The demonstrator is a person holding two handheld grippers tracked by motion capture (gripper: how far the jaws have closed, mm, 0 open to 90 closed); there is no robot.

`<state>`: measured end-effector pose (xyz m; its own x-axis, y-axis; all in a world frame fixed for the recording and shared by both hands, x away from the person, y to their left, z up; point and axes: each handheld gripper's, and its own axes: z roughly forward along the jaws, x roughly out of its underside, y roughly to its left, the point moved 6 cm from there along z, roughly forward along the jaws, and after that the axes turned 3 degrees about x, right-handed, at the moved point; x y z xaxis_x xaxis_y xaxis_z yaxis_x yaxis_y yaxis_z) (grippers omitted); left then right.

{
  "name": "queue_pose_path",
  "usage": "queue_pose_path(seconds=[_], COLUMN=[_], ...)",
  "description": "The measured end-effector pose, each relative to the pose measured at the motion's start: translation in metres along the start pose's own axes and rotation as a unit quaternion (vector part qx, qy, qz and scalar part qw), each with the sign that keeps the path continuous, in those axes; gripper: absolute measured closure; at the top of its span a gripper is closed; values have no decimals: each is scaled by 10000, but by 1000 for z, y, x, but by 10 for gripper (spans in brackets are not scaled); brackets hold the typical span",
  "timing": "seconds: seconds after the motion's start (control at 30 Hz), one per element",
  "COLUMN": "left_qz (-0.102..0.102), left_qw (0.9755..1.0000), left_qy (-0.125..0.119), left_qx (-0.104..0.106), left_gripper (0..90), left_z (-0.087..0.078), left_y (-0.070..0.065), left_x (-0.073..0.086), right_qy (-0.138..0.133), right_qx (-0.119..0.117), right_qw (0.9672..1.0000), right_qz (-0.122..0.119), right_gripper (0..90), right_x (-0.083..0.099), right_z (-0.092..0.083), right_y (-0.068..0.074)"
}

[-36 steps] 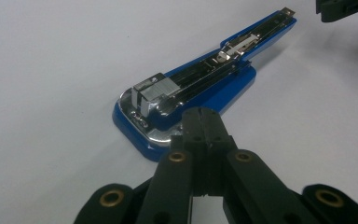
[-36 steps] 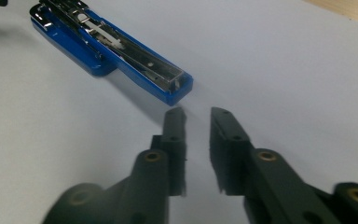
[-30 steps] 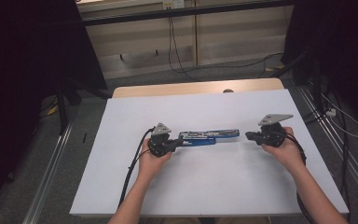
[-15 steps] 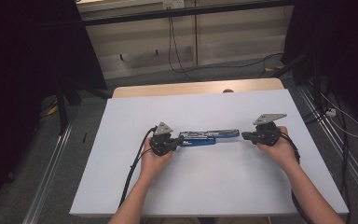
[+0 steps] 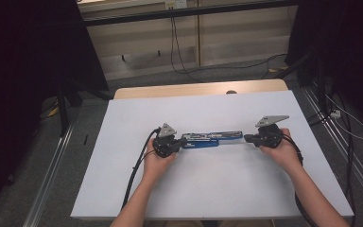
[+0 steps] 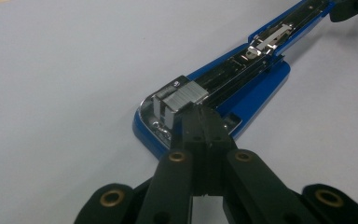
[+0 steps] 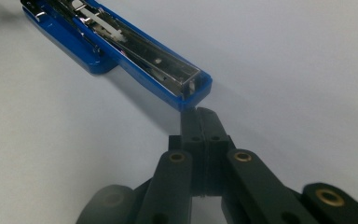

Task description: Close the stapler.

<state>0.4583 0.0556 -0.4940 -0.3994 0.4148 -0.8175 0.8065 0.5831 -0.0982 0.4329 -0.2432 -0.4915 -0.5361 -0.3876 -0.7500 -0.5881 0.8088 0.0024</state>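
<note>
A white table (image 5: 203, 189) stands in a dim room with cables on the floor beyond it. A blue stapler (image 5: 208, 139) lies swung open flat at the table's middle, running left to right. The left gripper (image 6: 200, 114) has its 2 jaws pressed together, tip resting at the staples (image 6: 179, 98), gripping nothing. The right gripper (image 7: 200, 116), jaws also closed and empty, has edged left in the last second and now sits just off the stapler's right end, probably ready to steady it.
</note>
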Motion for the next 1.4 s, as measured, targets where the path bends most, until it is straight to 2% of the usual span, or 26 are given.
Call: queue_pose_path(seconds=[0.1, 0.2, 0.43, 0.57, 0.8, 0.93, 1.03, 1.3, 1.4], left_qz=[37, -69, -24, -64, -35, -10, -107, -149, -205], left_qw=[10000, 10000, 10000, 9999, 10000, 10000, 9999, 9998, 9996], left_qy=[-8, -17, -23, -46, -43, -48, -66, -80, -87], left_qx=[8, 58, 58, 67, 65, 54, 88, 112, 150], left_gripper=[900, 900, 900, 900, 900, 900, 900, 900, 900], left_z=[1, 0, -1, 0, 0, -1, -1, -1, -1], left_y=[0, -1, 0, -1, 0, 1, 1, 2, 2], left_x=[0, 1, 2, 1, 2, 2, 2, 2, 2], right_qy=[2, 6, 82, 155, 127, 77, 2, -261, -276], right_qx=[-13, 5, -5, -25, -82, -101, -130, -261, -302], right_qw=[10000, 10000, 10000, 9999, 9998, 9998, 9999, 9993, 9991], right_qz=[5, -42, -22, -44, -95, -127, -99, -95, -102], right_gripper=[900, 900, 900, 900, 900, 900, 900, 900, 900], right_x=[0, 0, 2, 3, -1, -3, -6, -15, -15], right_z=[1, 1, 4, 5, 11, 12, 12, 11, 11], right_y=[1, 1, 1, 2, 8, 10, 11, 18, 20])
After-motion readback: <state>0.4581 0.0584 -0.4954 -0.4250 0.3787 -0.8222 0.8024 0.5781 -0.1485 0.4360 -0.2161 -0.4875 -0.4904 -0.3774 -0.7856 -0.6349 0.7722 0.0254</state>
